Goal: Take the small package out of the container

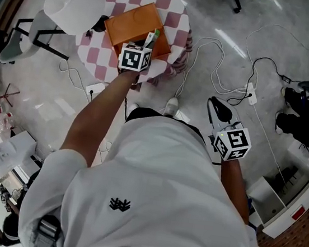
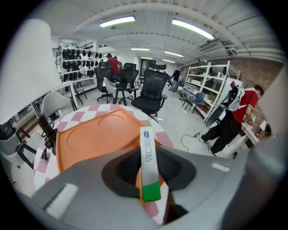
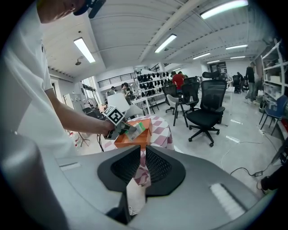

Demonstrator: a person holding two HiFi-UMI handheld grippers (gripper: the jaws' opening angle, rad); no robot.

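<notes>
The small package (image 2: 148,161), a slim white box with a green end, stands on edge between the jaws of my left gripper (image 2: 149,182), which is shut on it. Below and behind it lies the orange container (image 2: 92,137) on the round checkered table (image 2: 159,134). From the head view, the left gripper (image 1: 149,41) holds the package (image 1: 153,37) over the near right corner of the orange container (image 1: 135,22). My right gripper (image 1: 215,106) hangs low over the floor to the right, away from the table, jaws together and holding nothing. The right gripper view shows the package (image 3: 135,129) raised above the container (image 3: 135,137).
A white rounded chair back (image 1: 74,5) stands at the table's left. White cables (image 1: 230,62) and a power strip (image 1: 250,93) lie on the floor on the right. Black office chairs (image 3: 208,105) and shelving (image 2: 202,85) stand farther off, with people (image 2: 236,114) in the room.
</notes>
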